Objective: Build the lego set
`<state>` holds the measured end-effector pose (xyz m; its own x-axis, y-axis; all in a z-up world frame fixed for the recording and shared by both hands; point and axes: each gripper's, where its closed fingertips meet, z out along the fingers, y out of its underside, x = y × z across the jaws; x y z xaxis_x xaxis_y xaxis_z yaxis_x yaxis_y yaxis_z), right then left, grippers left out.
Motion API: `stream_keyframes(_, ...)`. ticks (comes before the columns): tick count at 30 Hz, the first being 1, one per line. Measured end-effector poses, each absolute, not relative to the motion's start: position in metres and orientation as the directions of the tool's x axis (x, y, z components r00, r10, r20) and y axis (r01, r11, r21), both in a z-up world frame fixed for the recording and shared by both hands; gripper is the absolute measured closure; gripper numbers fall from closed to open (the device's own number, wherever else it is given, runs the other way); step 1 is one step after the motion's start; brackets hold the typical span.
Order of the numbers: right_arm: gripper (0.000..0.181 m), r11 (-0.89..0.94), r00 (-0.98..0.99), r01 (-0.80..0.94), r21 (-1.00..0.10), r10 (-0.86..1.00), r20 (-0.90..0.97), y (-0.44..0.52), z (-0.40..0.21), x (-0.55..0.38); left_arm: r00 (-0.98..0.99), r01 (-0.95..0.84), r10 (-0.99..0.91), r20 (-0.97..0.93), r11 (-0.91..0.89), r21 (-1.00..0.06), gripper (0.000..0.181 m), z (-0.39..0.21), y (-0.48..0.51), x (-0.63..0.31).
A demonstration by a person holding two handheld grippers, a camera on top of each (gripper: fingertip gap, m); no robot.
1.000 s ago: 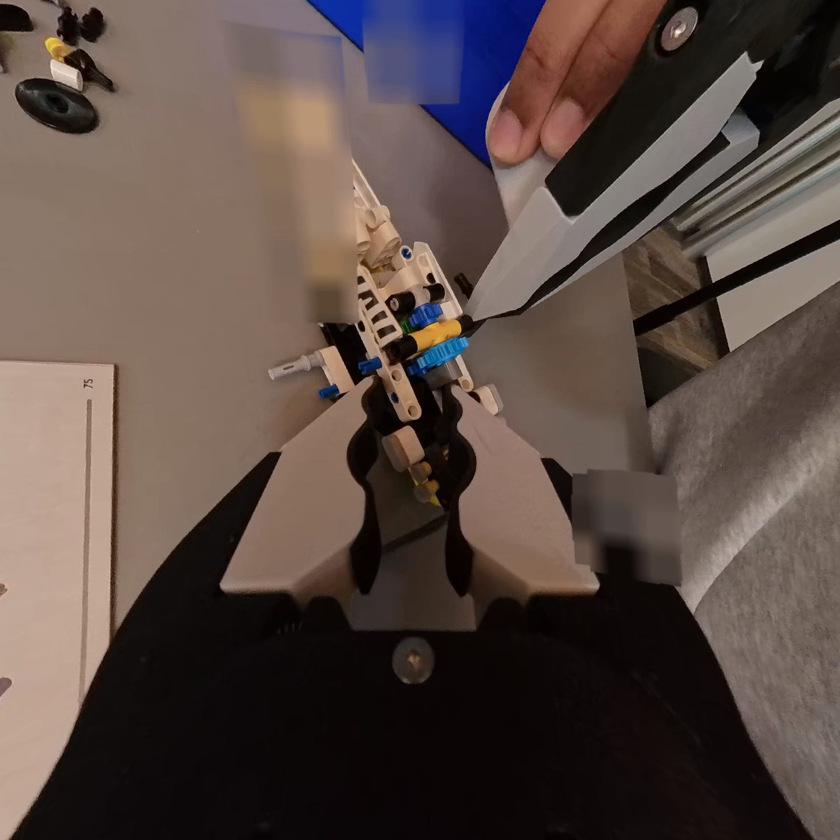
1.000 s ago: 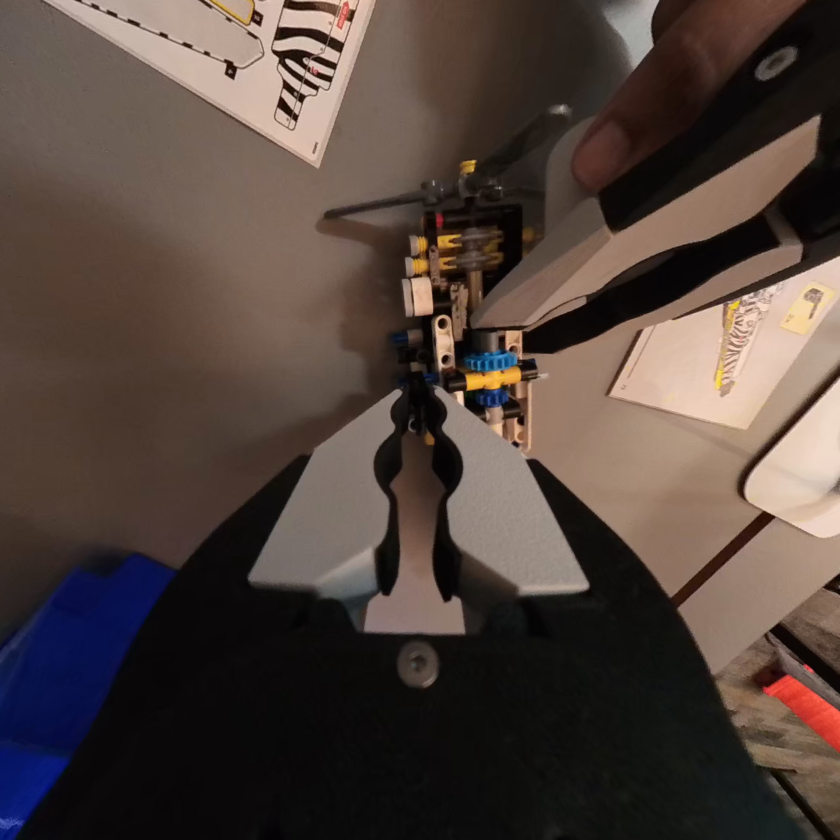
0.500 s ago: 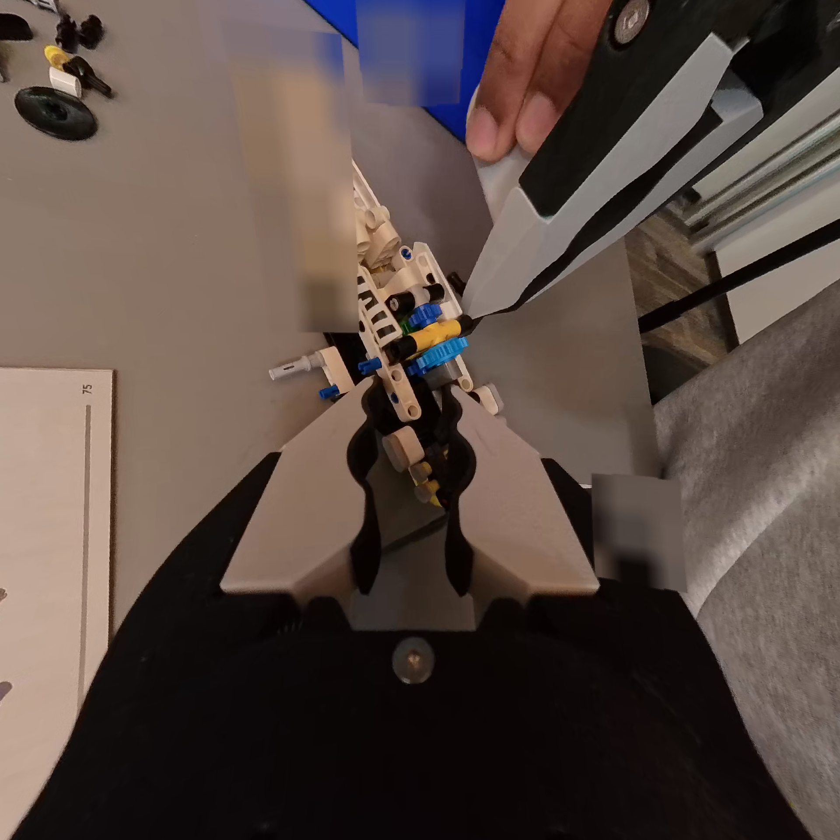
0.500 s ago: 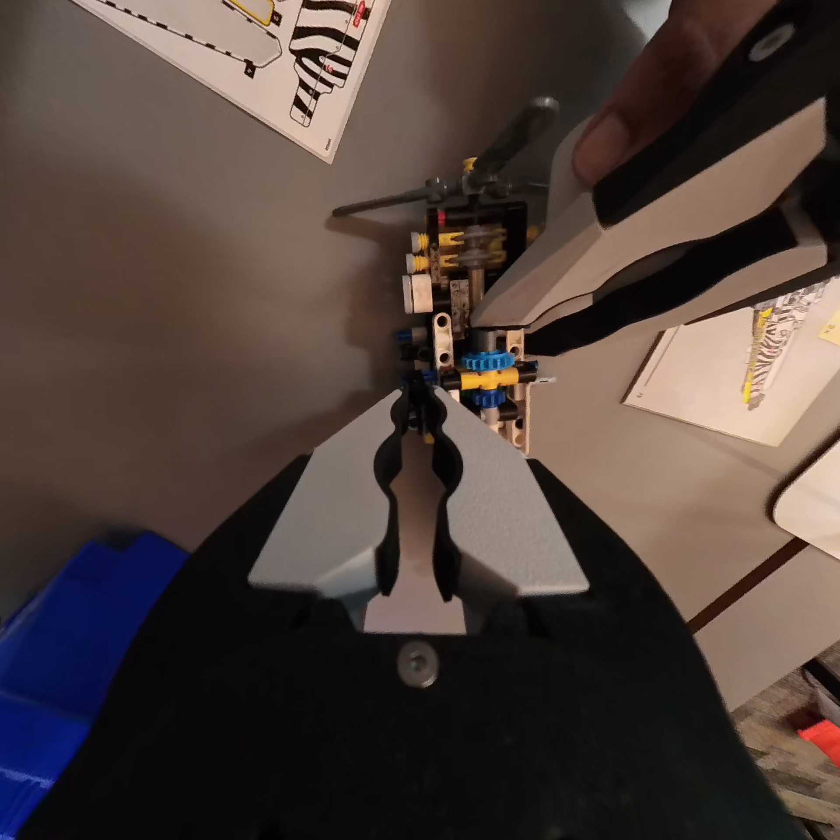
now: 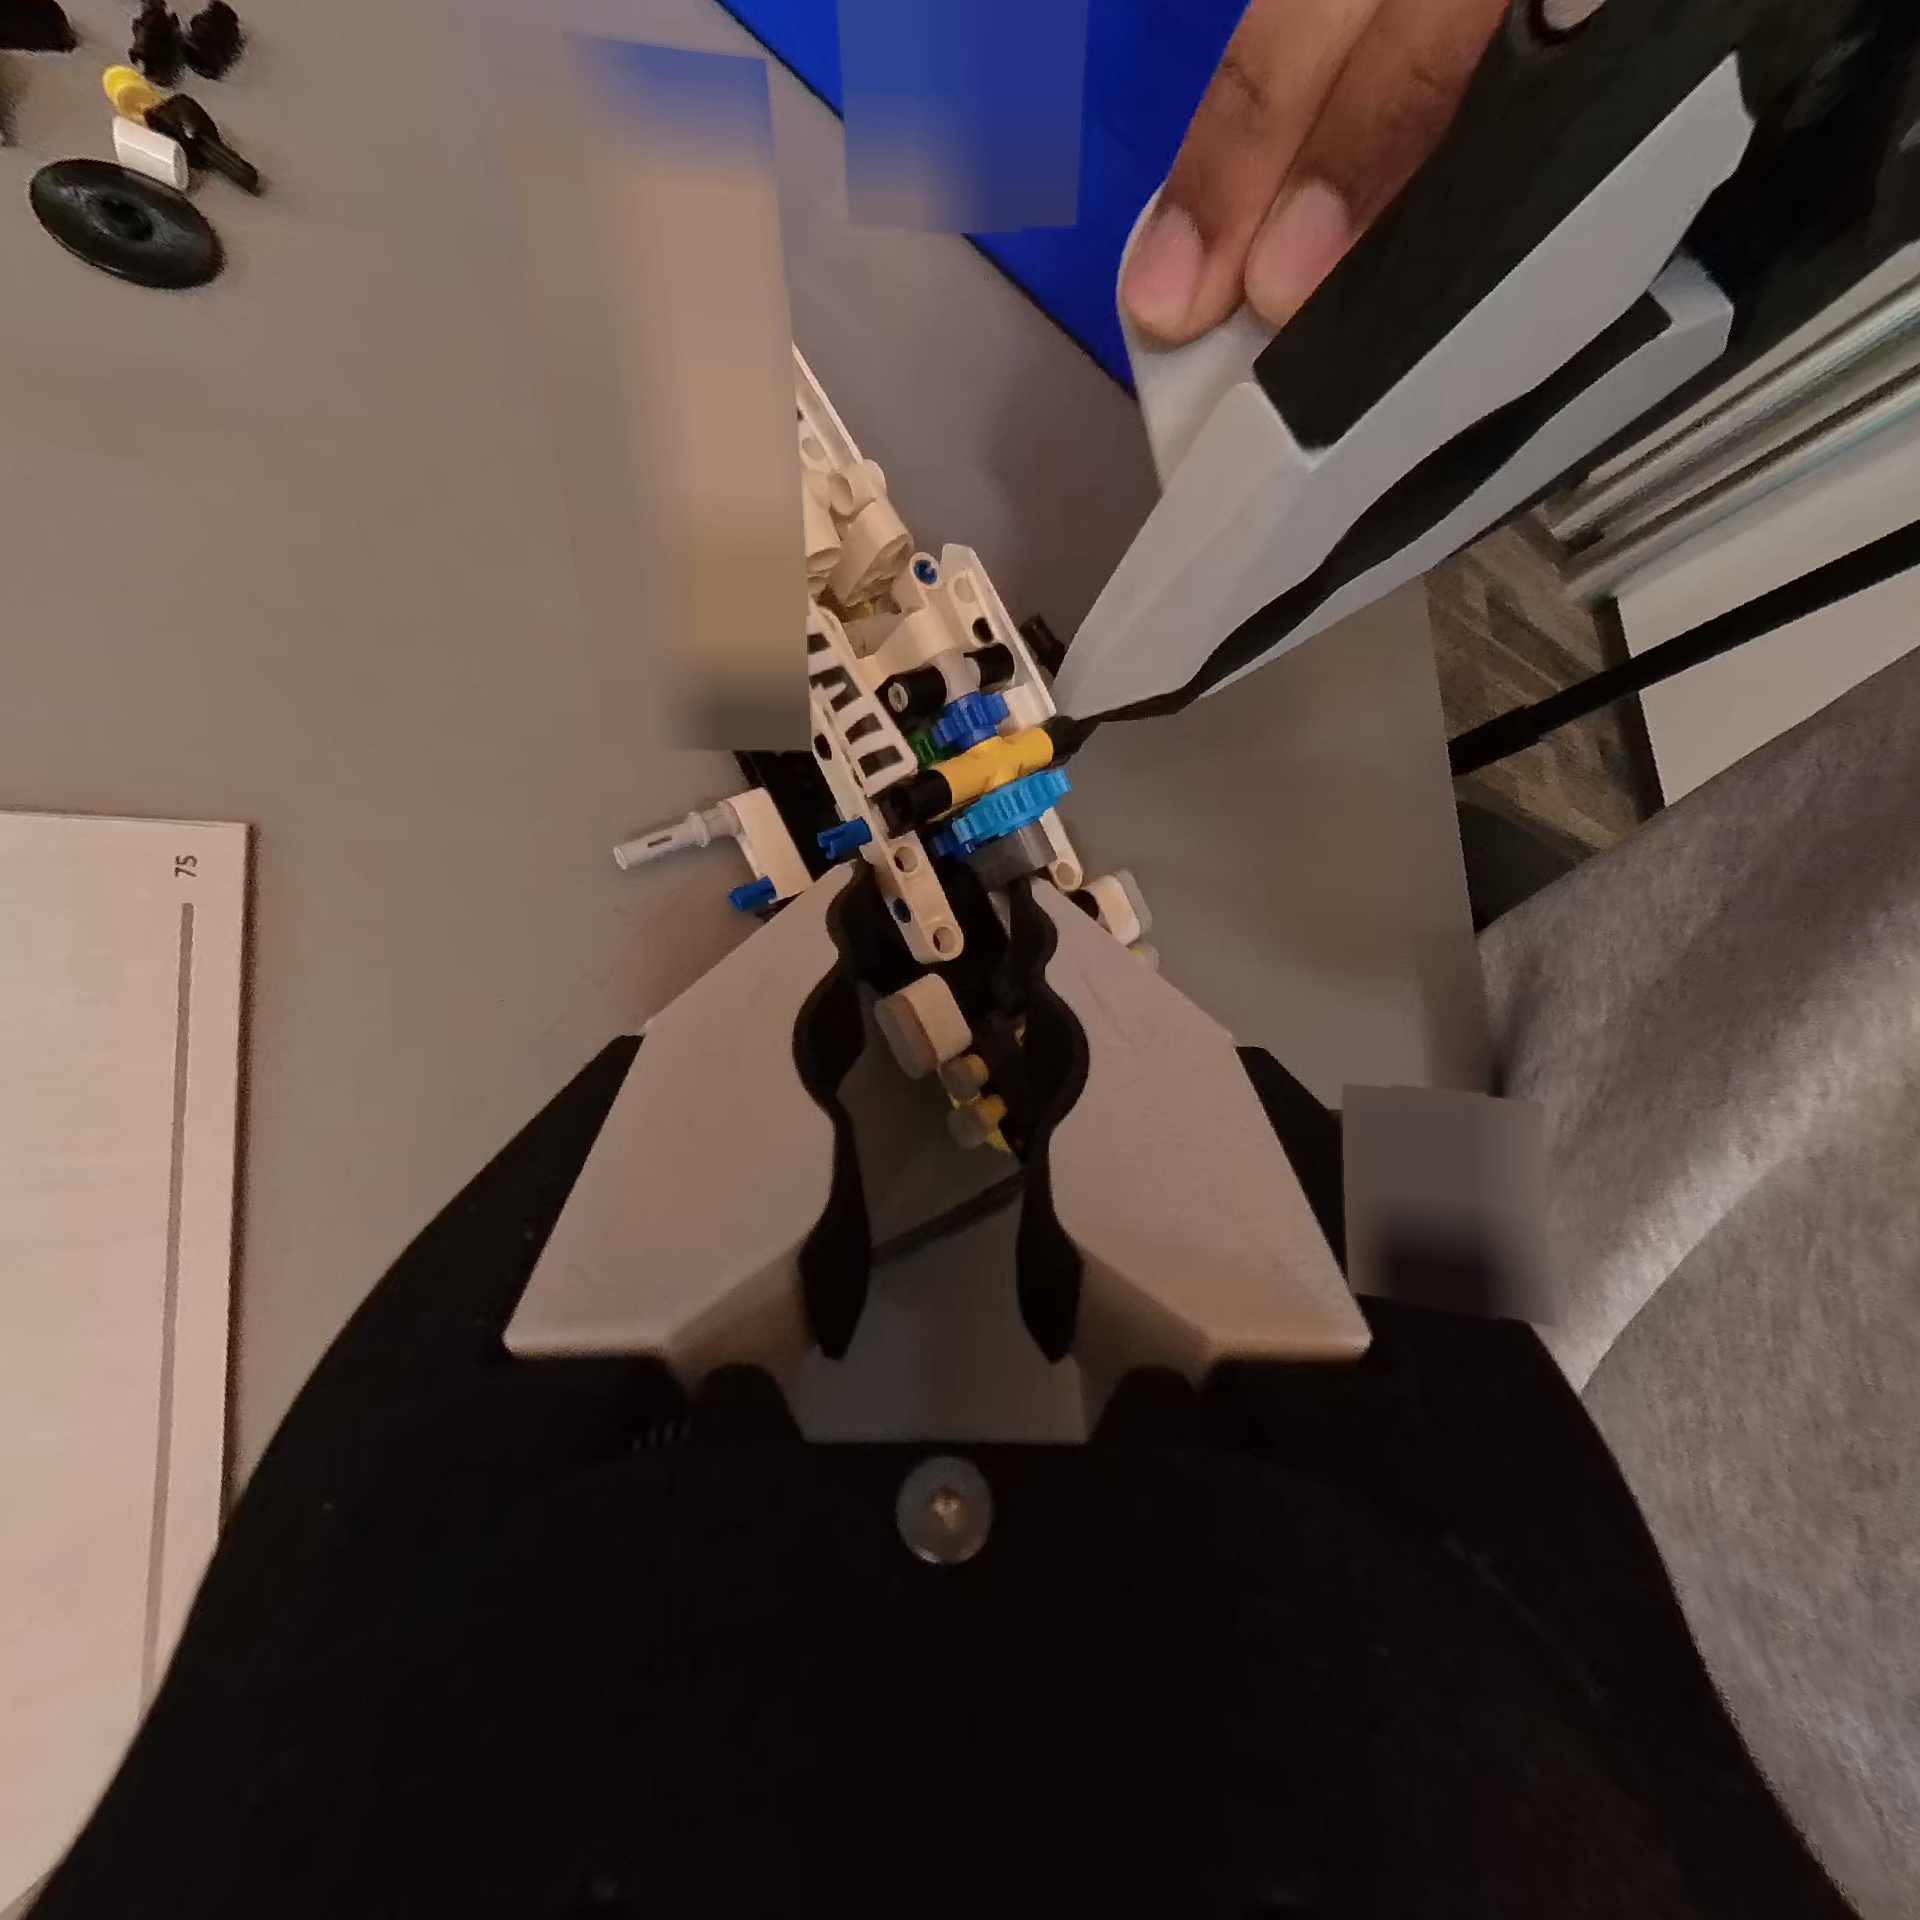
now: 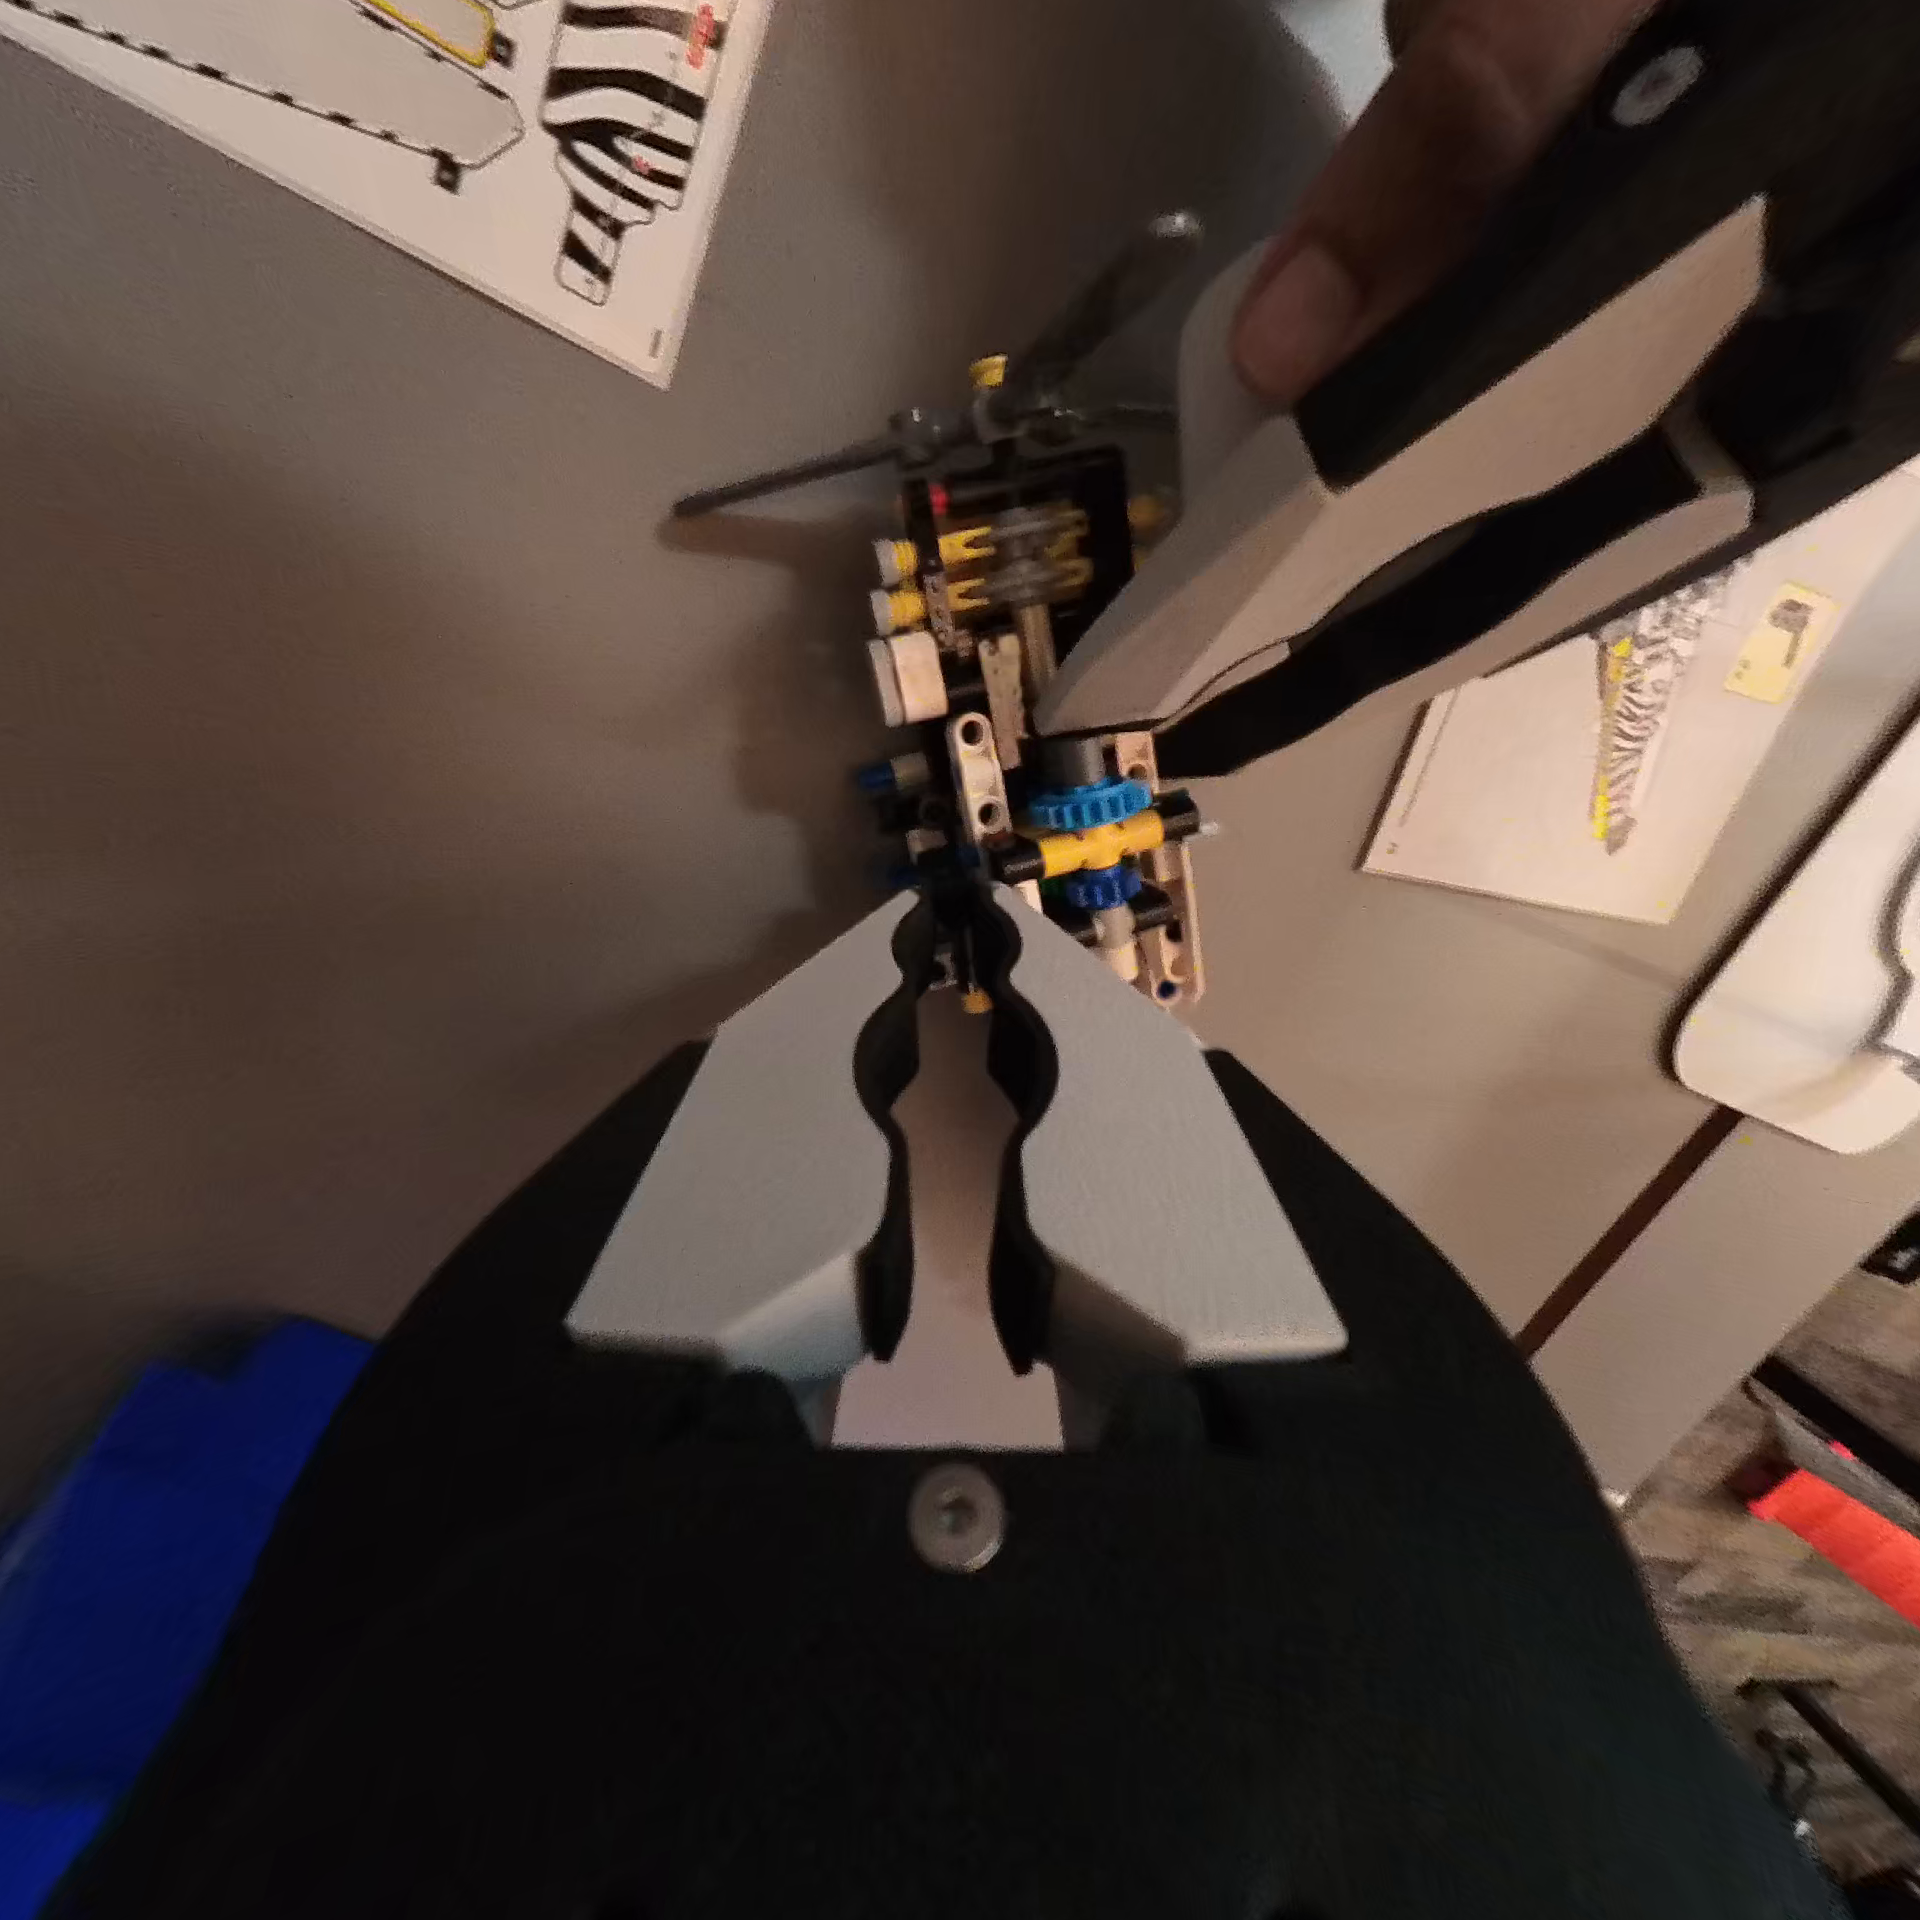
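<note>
The part-built lego model (image 5: 914, 727), white with striped beams, blue gears and a yellow axle connector, lies on the grey table (image 5: 416, 520). My left gripper (image 5: 940, 904) is shut on the model's near end. It also shows in the right wrist view (image 6: 1101, 727), coming in from the upper right. My right gripper (image 6: 956, 904) is shut on a small black pin at the side of the model (image 6: 1039, 727). In the left wrist view its tips (image 5: 1070, 717) meet the black end of the yellow connector. A hand holds each gripper.
An instruction booklet (image 5: 94, 1143) lies at the left, and a black disc (image 5: 120, 218) with small loose parts at the far left. A blue bin (image 5: 1039, 208) stands behind. A sticker sheet (image 6: 468, 125) lies nearby. The table edge and grey cloth (image 5: 1714, 1143) are at the right. My left and right fingertips are right by each other.
Both grippers keep their hold on the model. The right gripper has wobbled slightly, so its view has shifted a little. The model stays in place.
</note>
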<state>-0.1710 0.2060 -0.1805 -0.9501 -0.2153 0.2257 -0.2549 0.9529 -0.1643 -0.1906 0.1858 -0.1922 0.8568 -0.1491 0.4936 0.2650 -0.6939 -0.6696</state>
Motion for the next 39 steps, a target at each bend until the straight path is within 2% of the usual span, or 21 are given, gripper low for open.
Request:
stream_keyframes(15,0.177,0.963,-0.932,-0.245,-0.110,-0.203,0.299,0.206,-0.180,-0.172,0.860,0.253,-0.156,0.485,-0.696,-0.672,0.157,-0.192,0.185,-0.191)
stream_keyframes(20,0.175,0.966,-0.931,-0.223,-0.128,-0.172,0.321,0.207,-0.182,-0.170,0.857,0.261,-0.157,0.491,-0.689,-0.676,0.157,-0.191,0.187,-0.191)
stream_keyframes(29,0.143,0.970,-0.951,-0.166,-0.177,-0.110,0.291,0.213,-0.185,-0.157,0.854,0.275,-0.152,0.497,-0.681,-0.679,0.158,-0.191,0.190,-0.191)
stream_keyframes(35,0.148,0.974,-0.939,-0.135,-0.184,-0.066,0.337,0.218,-0.180,-0.166,0.849,0.278,-0.156,0.504,-0.680,-0.678,0.158,-0.191,0.189,-0.191)
stream_keyframes(39,0.142,0.964,-0.884,-0.199,-0.176,-0.099,0.457,0.215,-0.167,-0.179,0.847,0.280,-0.158,0.508,-0.679,-0.678,0.158,-0.191,0.189,-0.191)
